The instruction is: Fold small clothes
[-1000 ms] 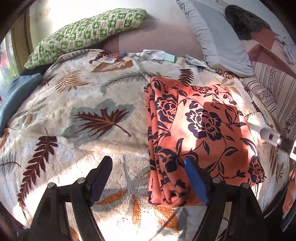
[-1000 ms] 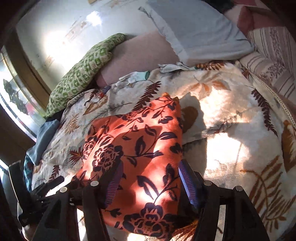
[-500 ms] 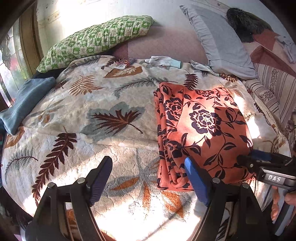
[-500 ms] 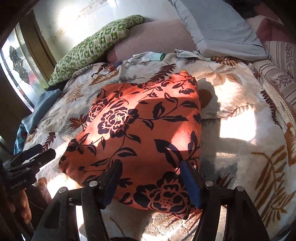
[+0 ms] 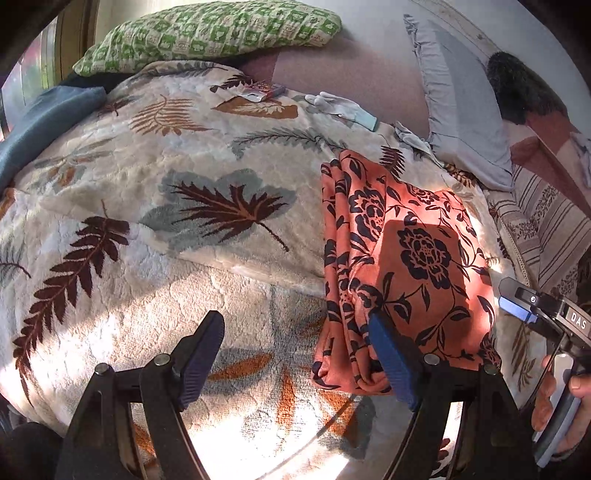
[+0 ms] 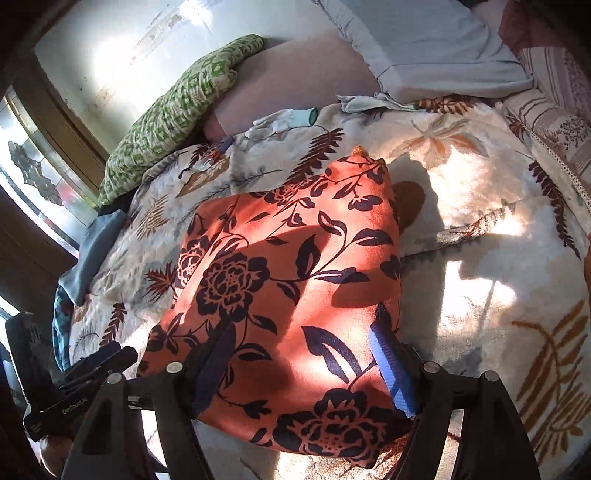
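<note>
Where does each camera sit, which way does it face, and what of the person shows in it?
Left wrist: on the left tool, looking down over the leaf-print blanket; folded orange floral cloth on its right; right hand at the edge.
Right wrist: on the right tool, above the same cloth; left tool at lower left.
Shared: cloth, blanket, green pillow.

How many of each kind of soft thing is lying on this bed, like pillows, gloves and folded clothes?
Pillows: 2, green checked pillow and grey pillow
White gloves: 2, first glove and second glove
Folded orange floral garment: 1
Folded blue cloth: 1
Leaf-print blanket: 1
Total: 7
</note>
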Available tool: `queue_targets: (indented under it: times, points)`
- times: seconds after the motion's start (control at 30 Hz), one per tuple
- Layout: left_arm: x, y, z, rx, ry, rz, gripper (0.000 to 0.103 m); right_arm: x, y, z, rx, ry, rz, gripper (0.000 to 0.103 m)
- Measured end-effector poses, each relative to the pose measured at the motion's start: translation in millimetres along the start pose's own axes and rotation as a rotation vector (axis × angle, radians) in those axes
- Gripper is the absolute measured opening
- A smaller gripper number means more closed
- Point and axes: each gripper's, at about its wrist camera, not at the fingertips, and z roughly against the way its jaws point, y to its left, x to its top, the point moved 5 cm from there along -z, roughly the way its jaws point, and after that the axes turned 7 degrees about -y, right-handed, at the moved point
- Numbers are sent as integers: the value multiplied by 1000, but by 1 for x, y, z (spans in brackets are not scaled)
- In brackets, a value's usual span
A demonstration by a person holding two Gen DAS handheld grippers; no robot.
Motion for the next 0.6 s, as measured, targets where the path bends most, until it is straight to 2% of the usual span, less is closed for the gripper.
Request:
queue_targets:
  times: [0.1, 0.13, 0.2, 0.23, 0.3, 0.37, 0.43, 0.47, 0.53, 0.6]
  points:
    - [-4, 4, -11, 4, 29, 26, 81, -7, -3, -9, 85, 23, -52, 78]
    - [-7, 3, -16, 26, 42, 10, 81, -14, -3, -15, 79, 35, -47, 78]
    - [-14, 2, -22, 118, 80, -51, 81, -20, -4, -27, 62, 47, 2, 79]
    - [-16, 0, -20, 142, 71, -74, 81, -19, -2, -26, 52, 47, 12, 78]
    - [-14, -5, -6, 145, 12, -85, 81, -13, 6, -14, 49, 31, 22, 78]
    - [-13, -9, 2, 176, -18, -118, 81, -9, 13, -1, 81, -2, 25, 78]
    - [-18, -9, -8, 244, 22, -175, 81, -12, 14, 1, 93, -4, 26, 78]
    - [-22, -6, -15, 269, 57, -183, 81, -17, 11, -7, 80, 25, 30, 78]
    - [-27, -2, -15, 259, 75, -157, 81, -24, 1, -25, 59, 77, 14, 79]
    - [-26, 0, -9, 246, 51, -146, 81, -17, 3, -20, 69, 72, -10, 79]
